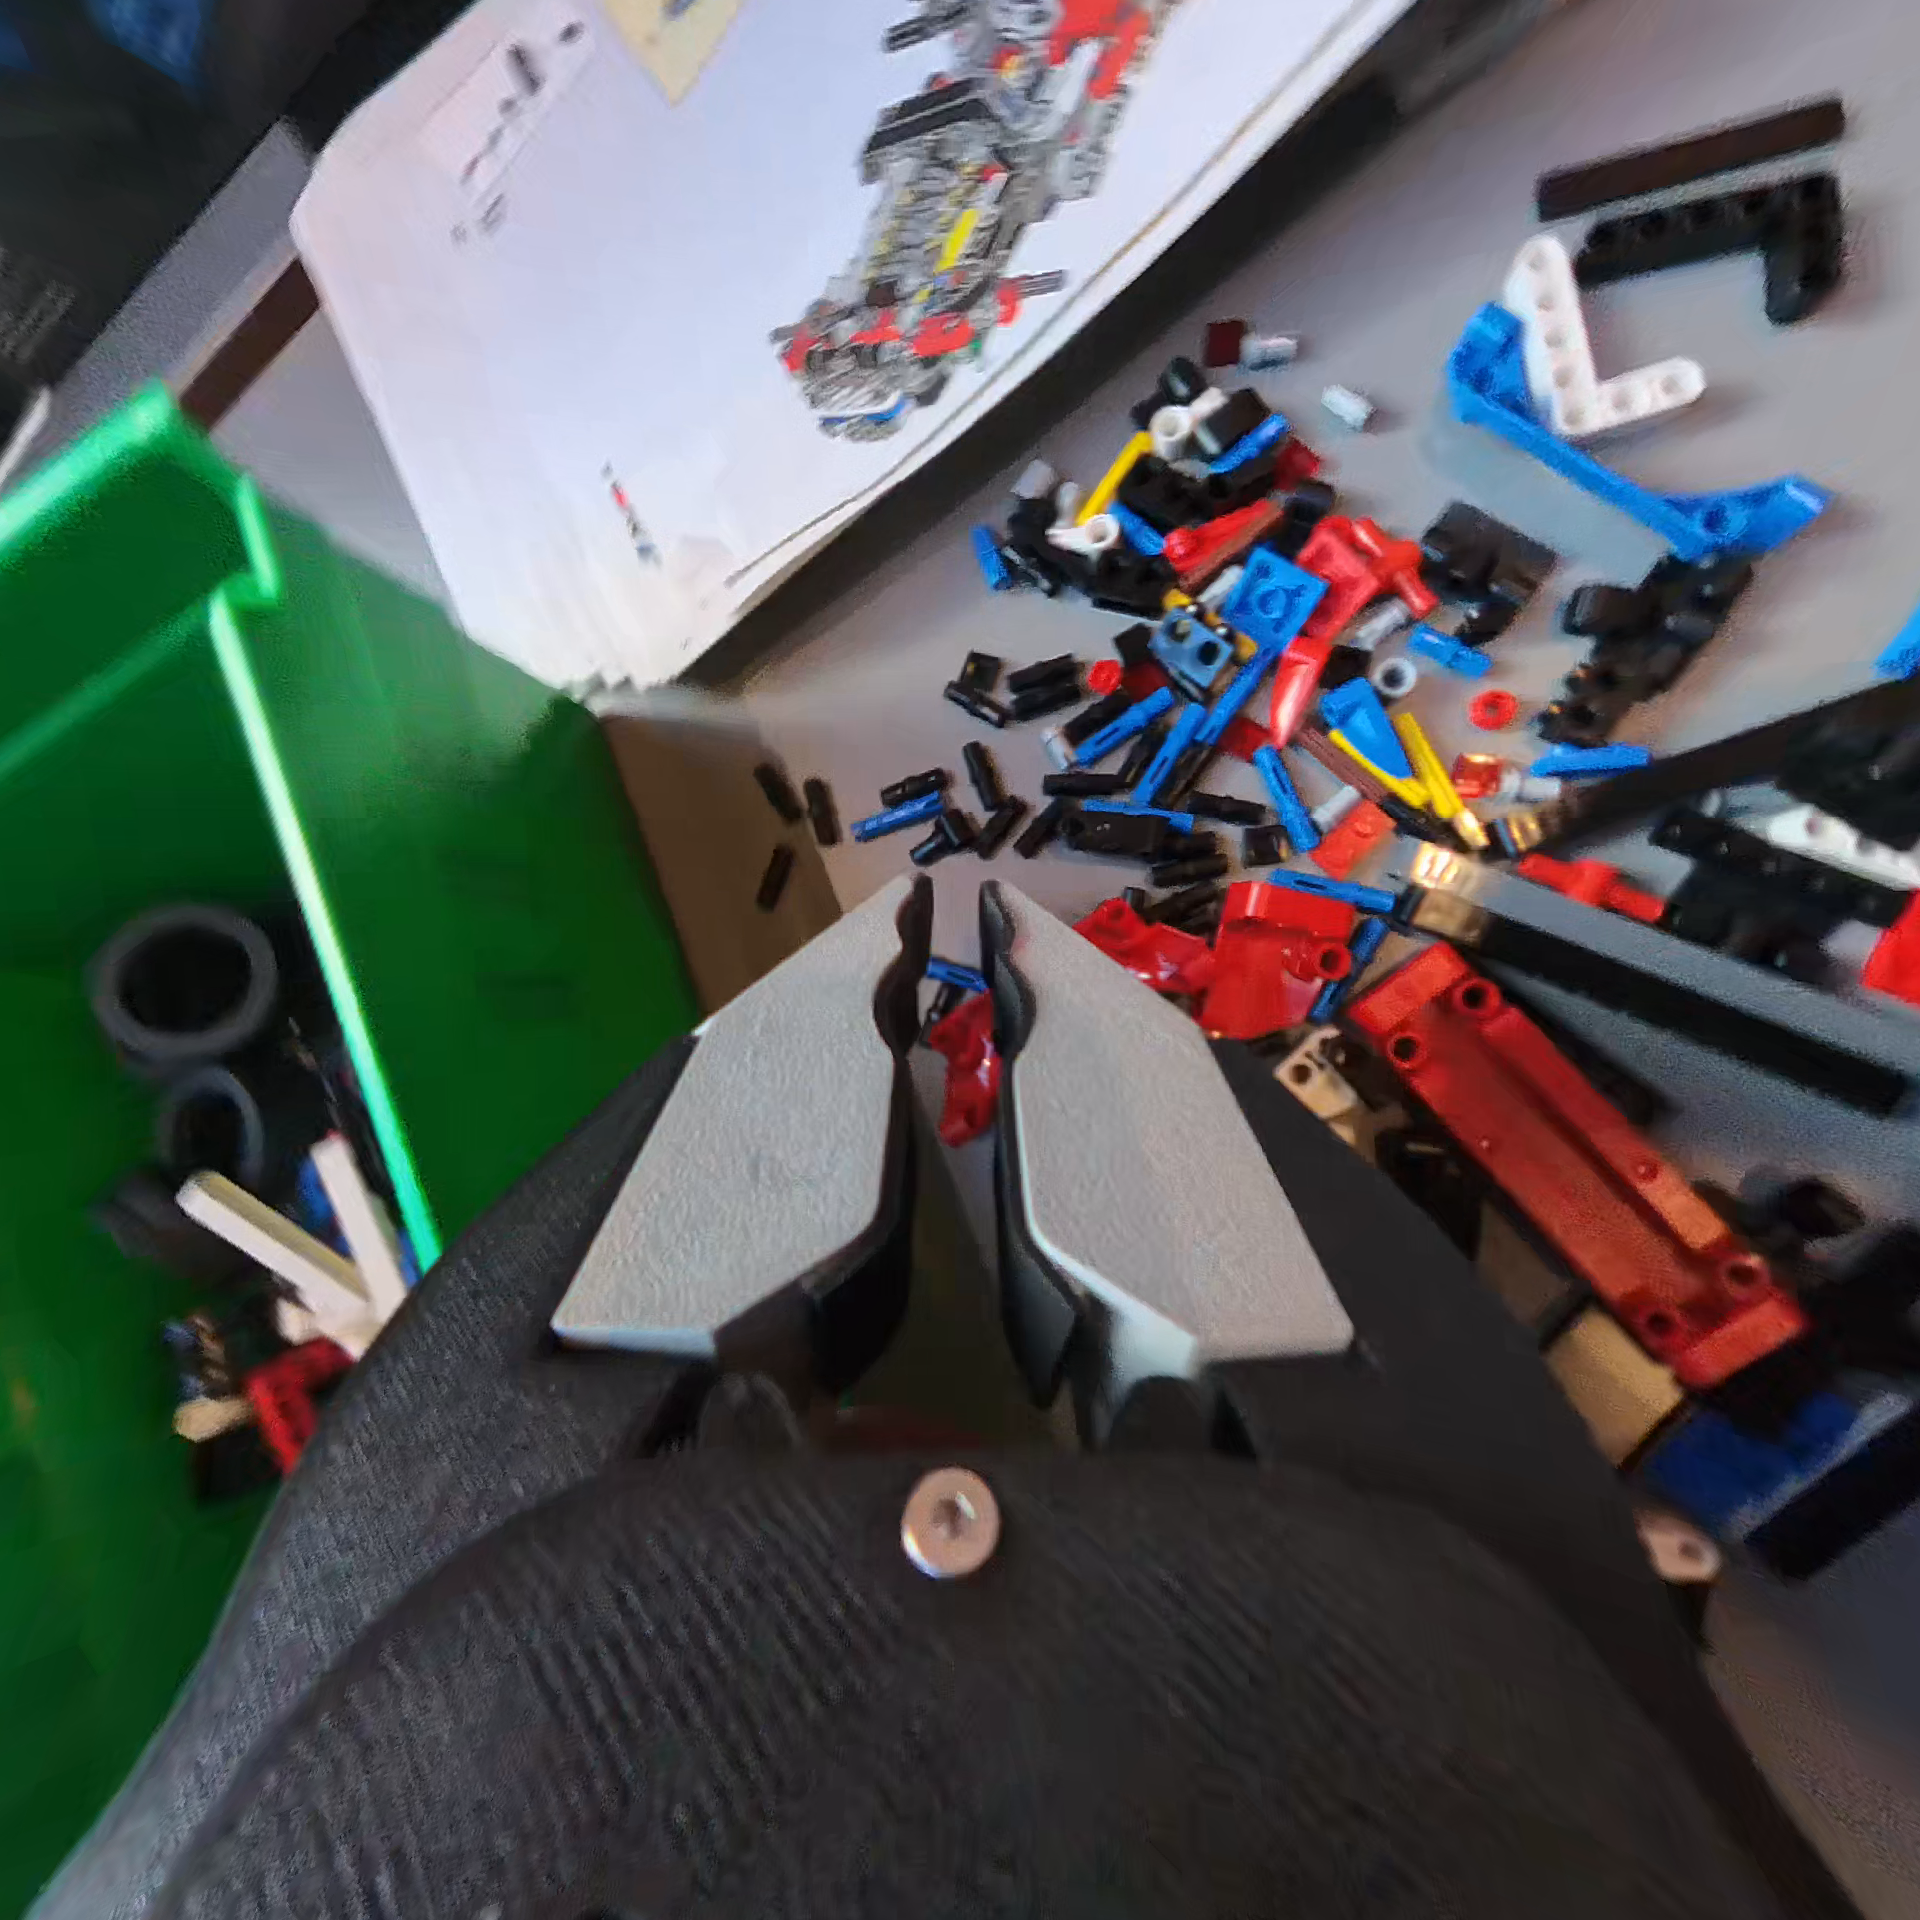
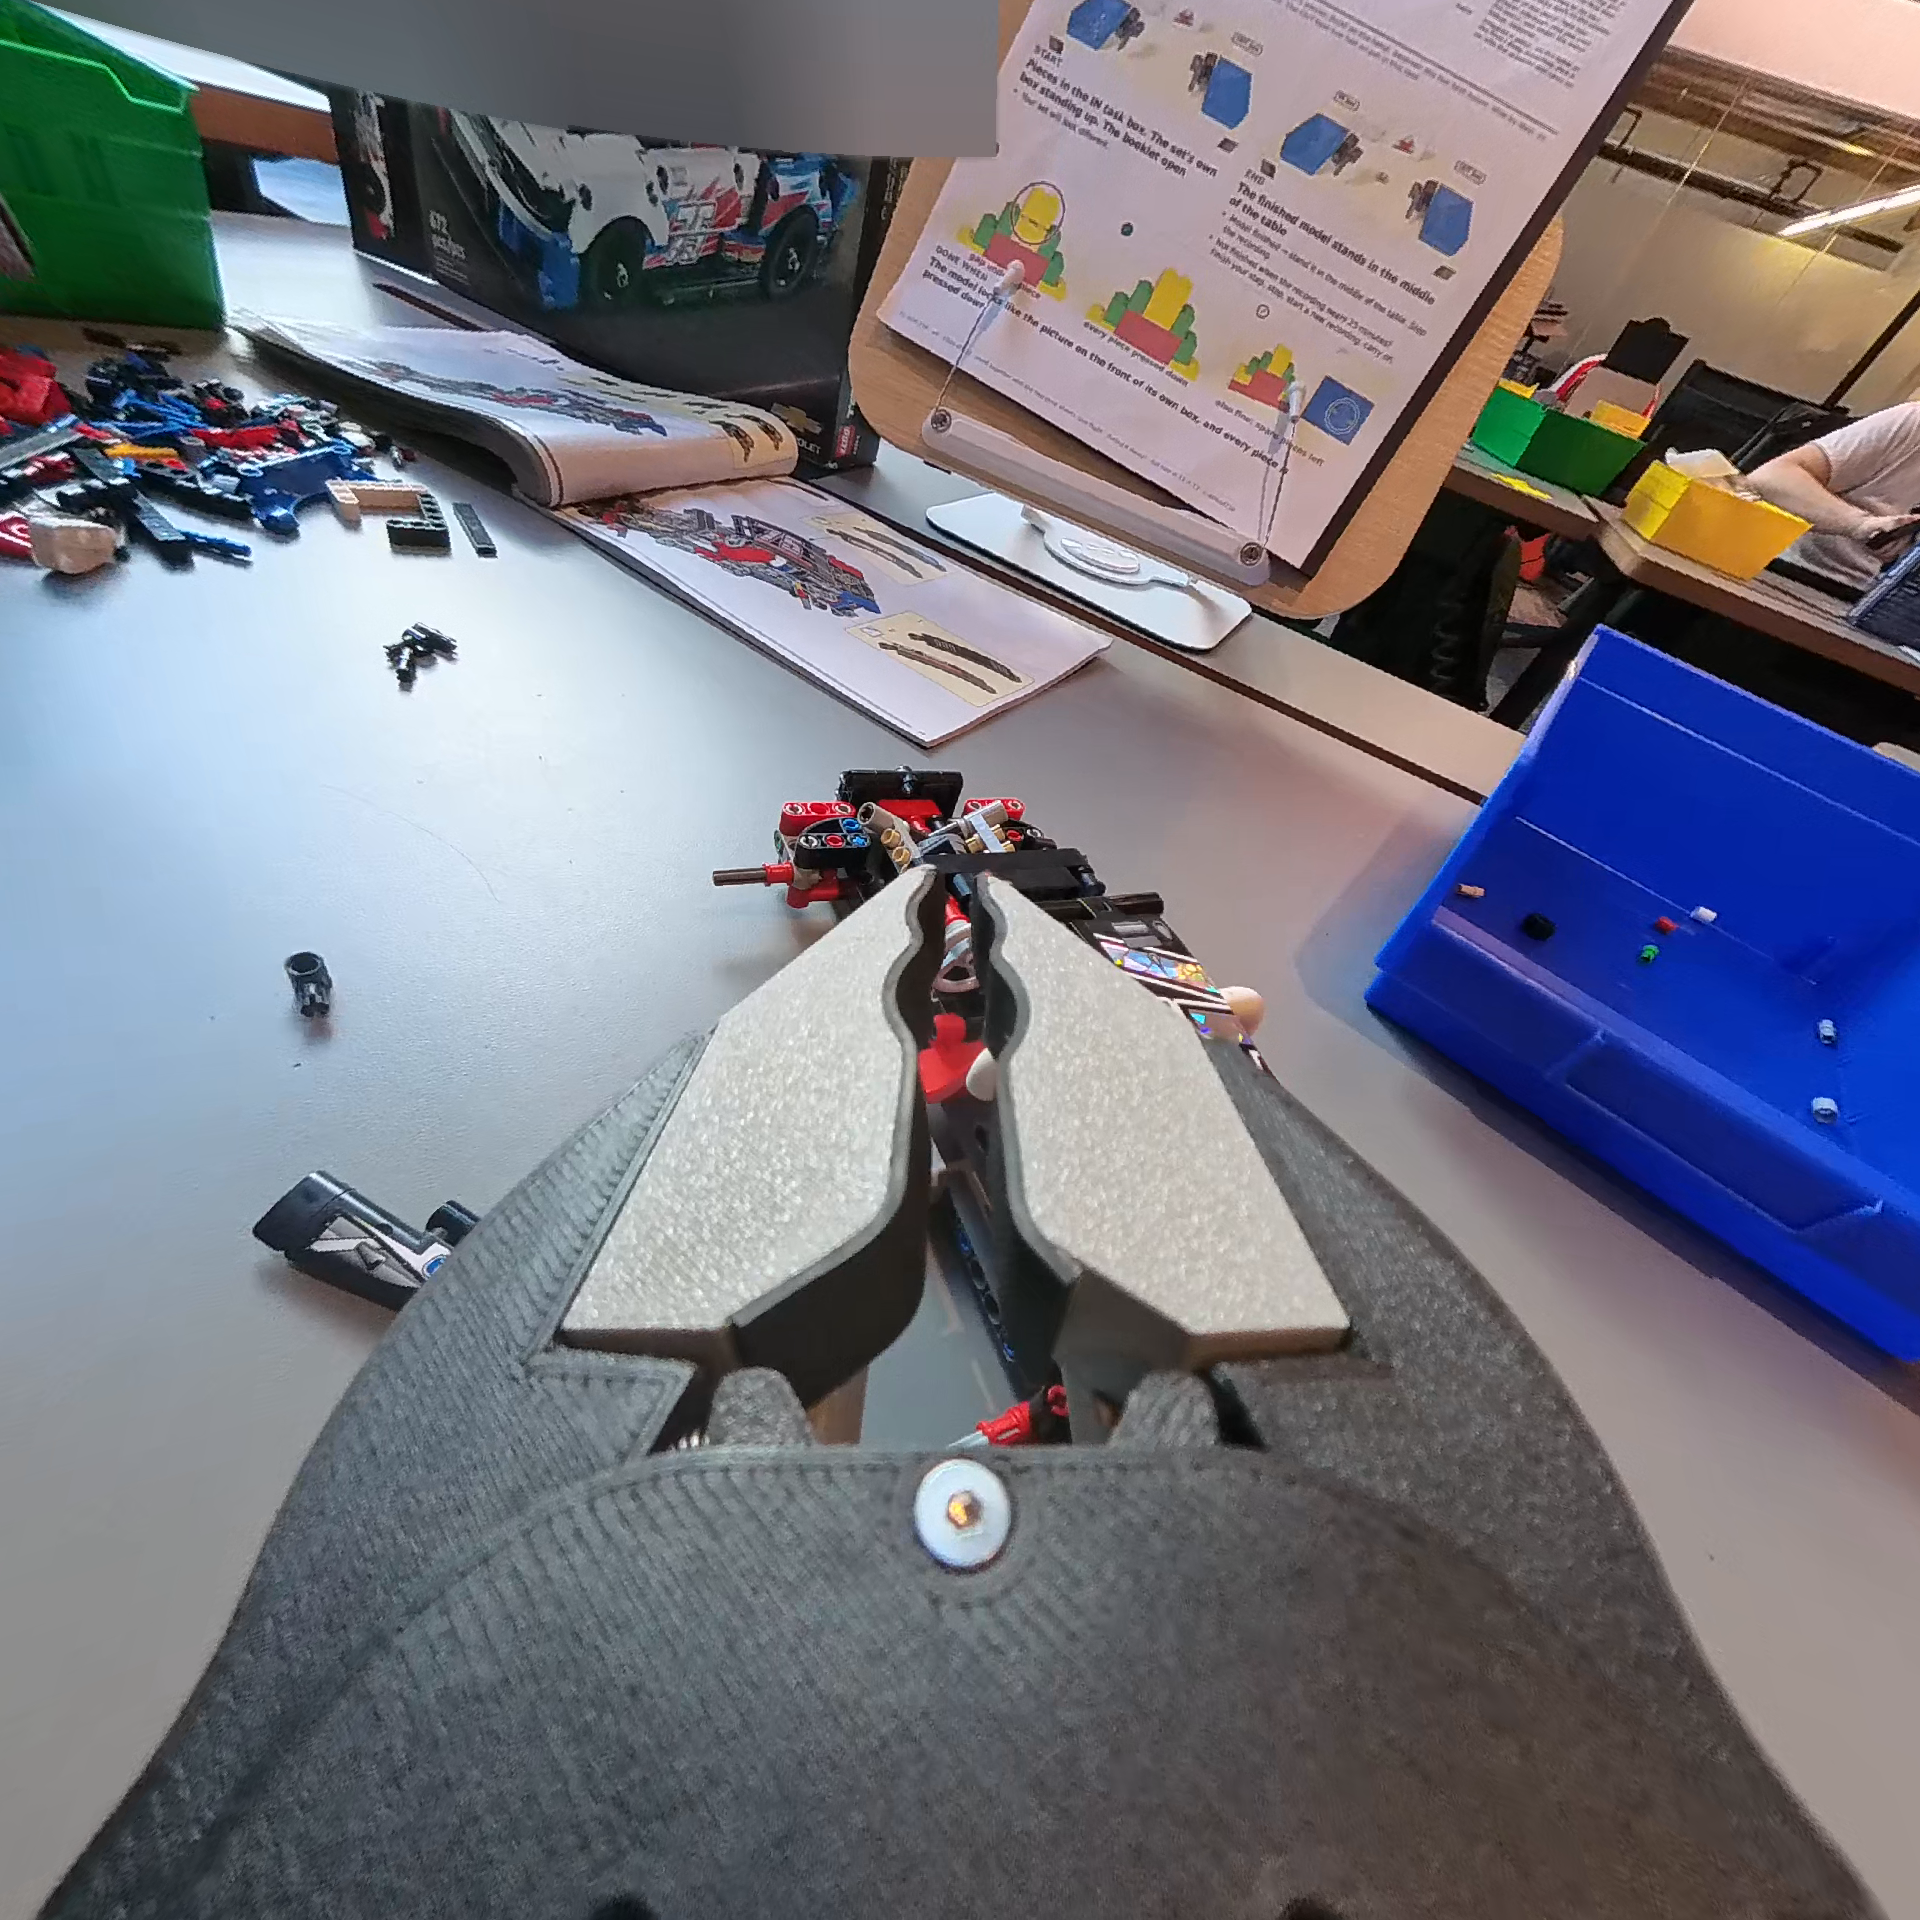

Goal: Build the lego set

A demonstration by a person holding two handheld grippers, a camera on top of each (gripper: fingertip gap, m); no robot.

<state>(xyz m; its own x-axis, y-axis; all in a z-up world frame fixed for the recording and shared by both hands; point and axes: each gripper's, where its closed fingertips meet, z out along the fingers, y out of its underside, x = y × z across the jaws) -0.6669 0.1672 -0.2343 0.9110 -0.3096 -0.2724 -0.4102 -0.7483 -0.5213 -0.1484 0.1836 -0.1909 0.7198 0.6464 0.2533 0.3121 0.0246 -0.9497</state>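
My left gripper (image 1: 956,899) hovers just above the near edge of a pile of loose Lego pieces (image 1: 1226,665) in red, blue, black and yellow. Its jaws are almost together. A small blue pin (image 1: 951,972) and a red piece (image 1: 966,1070) show in the slit; I cannot tell whether either is held. My right gripper (image 2: 958,883) is closed around the narrow middle of the part-built car chassis (image 2: 904,831), which rests on the grey table (image 2: 520,831). The chassis's black and red end sticks out past the fingertips.
A green bin (image 1: 468,831) holding tyres (image 1: 182,982) stands left of the pile, with the open booklet (image 1: 675,312) behind. A long red panel (image 1: 1558,1153) lies right. The right view shows a blue bin (image 2: 1662,1039), the set's box (image 2: 623,239), a sheet stand (image 2: 1247,260), and a stray pin (image 2: 309,982). The gap from one gripper's tips to the other's is roughly 50 cm. My right tips are about 55 cm from the red piece (image 1: 966,1070), my left tips only 5 cm.
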